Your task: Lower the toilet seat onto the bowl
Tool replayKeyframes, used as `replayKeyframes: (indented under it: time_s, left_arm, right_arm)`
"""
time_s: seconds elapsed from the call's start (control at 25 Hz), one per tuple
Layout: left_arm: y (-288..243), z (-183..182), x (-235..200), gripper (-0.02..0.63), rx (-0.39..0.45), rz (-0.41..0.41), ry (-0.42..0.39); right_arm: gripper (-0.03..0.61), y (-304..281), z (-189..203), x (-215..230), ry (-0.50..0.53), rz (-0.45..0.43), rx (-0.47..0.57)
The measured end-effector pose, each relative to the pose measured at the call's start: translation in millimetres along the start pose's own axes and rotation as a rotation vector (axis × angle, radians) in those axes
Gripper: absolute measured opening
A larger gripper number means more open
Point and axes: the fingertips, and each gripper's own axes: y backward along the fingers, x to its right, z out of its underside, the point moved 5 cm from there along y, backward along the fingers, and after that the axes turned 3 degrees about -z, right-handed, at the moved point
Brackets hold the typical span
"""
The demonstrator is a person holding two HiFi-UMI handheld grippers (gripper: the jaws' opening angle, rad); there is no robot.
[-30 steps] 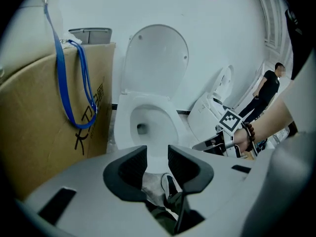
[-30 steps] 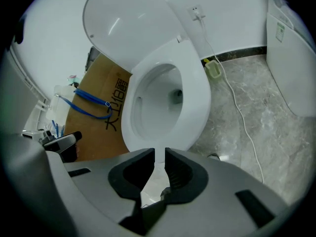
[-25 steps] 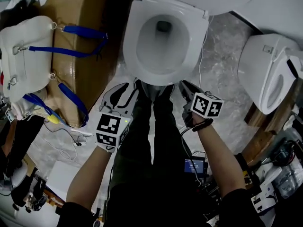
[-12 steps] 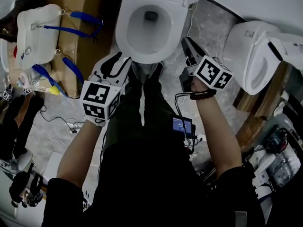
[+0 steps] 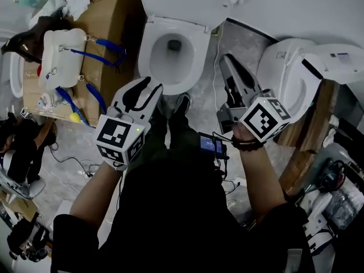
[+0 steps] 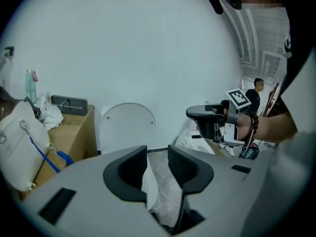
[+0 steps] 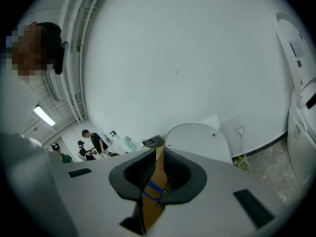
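The white toilet (image 5: 170,53) stands at the top centre of the head view. Its round lid (image 5: 187,4) is upright against the wall, also seen as a lid (image 6: 127,127) in the left gripper view and a lid (image 7: 197,139) in the right gripper view. A white ring lies flat around the bowl. My left gripper (image 5: 149,90) hangs in the air short of the bowl's front edge, jaws open with nothing between them (image 6: 157,154). My right gripper (image 5: 227,64) is raised to the right of the bowl, touching nothing. Its jaws (image 7: 160,157) stand a narrow slit apart.
A second toilet (image 5: 296,73) lies tilted at the right beside wooden boards (image 5: 318,124). Left of the bowl is a cardboard box (image 5: 108,16) with a white bag with blue straps (image 5: 62,58). Cables run over the floor. Several people (image 7: 94,144) stand far off.
Both grippers have risen well above the floor towards the head camera. The right one has tipped up closer to level. The toilet now looks smaller and farther below them.
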Motion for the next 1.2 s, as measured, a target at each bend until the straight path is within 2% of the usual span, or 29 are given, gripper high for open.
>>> replayKeyframes:
  time_s: [0.12,0.28,0.56,0.84,1.0,1.2]
  left_arm:
    - [17.7,-23.4,17.2,0.141,0.038,0.025,-0.016]
    - [31.4,-48.9,22.7,0.141,0.078,0.036,-0.039]
    - [59.0,-72.8,29.6,0.141,0.123,0.002,-0.019]
    - [81.4,-105.4,53.5,0.141,0.209,0.046,-0.037]
    - [87.5,-121.0,66.0,0.141,0.243,0.069,-0.066]
    - [90.0,-121.5,73.6,0.141,0.250,0.070,-0.101]
  right_arm:
    - [0.067,23.8,-29.9,-14.5,0.070,-0.004,0.052]
    - [0.067,48.4,-65.4,-16.9,0.094,0.007,0.114]
    - [0.064,89.6,-102.3,-53.2,0.213,0.012,0.121]
    - [0.064,101.3,-106.5,-106.1,0.376,-0.007,0.142]
    - [0.064,102.0,-103.9,-120.4,0.410,-0.045,0.135]
    - [0.064,105.6,-101.2,-127.8,0.458,-0.061,0.130]
